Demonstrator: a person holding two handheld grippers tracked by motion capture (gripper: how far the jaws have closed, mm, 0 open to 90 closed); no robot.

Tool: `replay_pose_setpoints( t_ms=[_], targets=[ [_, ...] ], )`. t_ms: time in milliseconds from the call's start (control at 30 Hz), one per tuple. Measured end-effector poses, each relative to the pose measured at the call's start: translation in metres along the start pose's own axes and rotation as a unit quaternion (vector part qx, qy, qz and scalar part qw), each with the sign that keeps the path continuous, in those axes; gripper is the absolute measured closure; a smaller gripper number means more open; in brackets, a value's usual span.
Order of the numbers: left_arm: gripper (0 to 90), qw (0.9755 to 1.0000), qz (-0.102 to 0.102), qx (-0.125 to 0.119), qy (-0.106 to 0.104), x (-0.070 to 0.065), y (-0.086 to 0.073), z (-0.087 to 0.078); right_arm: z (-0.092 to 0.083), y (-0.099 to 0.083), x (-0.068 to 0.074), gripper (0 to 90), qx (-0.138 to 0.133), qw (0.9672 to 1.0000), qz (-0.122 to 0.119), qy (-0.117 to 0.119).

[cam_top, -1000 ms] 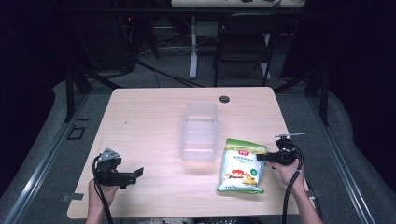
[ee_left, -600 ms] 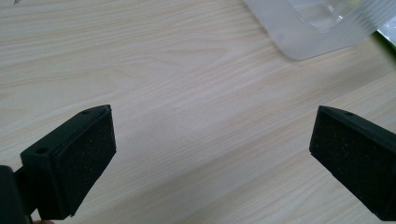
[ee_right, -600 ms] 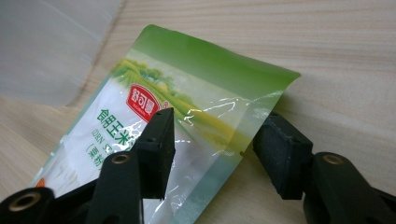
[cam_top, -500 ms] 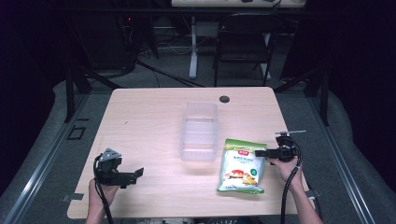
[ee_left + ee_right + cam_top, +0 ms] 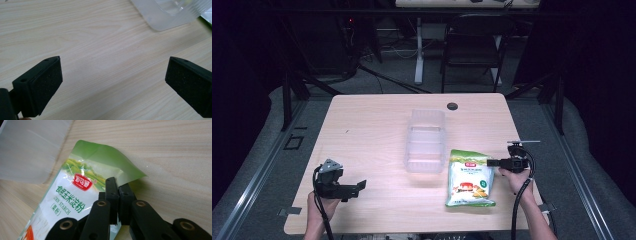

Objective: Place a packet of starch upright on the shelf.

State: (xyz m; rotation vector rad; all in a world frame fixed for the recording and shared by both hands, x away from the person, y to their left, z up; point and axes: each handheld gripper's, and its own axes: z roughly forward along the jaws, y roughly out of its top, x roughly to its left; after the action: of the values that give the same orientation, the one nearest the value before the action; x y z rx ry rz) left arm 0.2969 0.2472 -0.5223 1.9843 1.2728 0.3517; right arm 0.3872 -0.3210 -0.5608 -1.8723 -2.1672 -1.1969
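We have the right tongs (image 5: 117, 192) clamped on the upper right edge of the corn starch bag (image 5: 469, 178), having just closed on it; the bag lies flat at the lower right of the worktop (image 5: 372, 130), its long axis running up the frame, just beside the clear container (image 5: 426, 141) to its upper left. Our left tongs (image 5: 112, 85) stand wide apart over bare wood at lower left, well away. How much film the pads hold is hidden.
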Motion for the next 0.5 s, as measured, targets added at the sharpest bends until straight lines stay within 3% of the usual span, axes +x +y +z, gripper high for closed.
replay_pose_setpoints(
  t_ms=[500],
  targets=[
    [0.7,0.9998,0.018,-0.007,0.007,-0.003,0.000,-0.001,-0.013,0.001,0.016,90.0,-0.008,0.9979,-0.058,-0.028]
  ],
)
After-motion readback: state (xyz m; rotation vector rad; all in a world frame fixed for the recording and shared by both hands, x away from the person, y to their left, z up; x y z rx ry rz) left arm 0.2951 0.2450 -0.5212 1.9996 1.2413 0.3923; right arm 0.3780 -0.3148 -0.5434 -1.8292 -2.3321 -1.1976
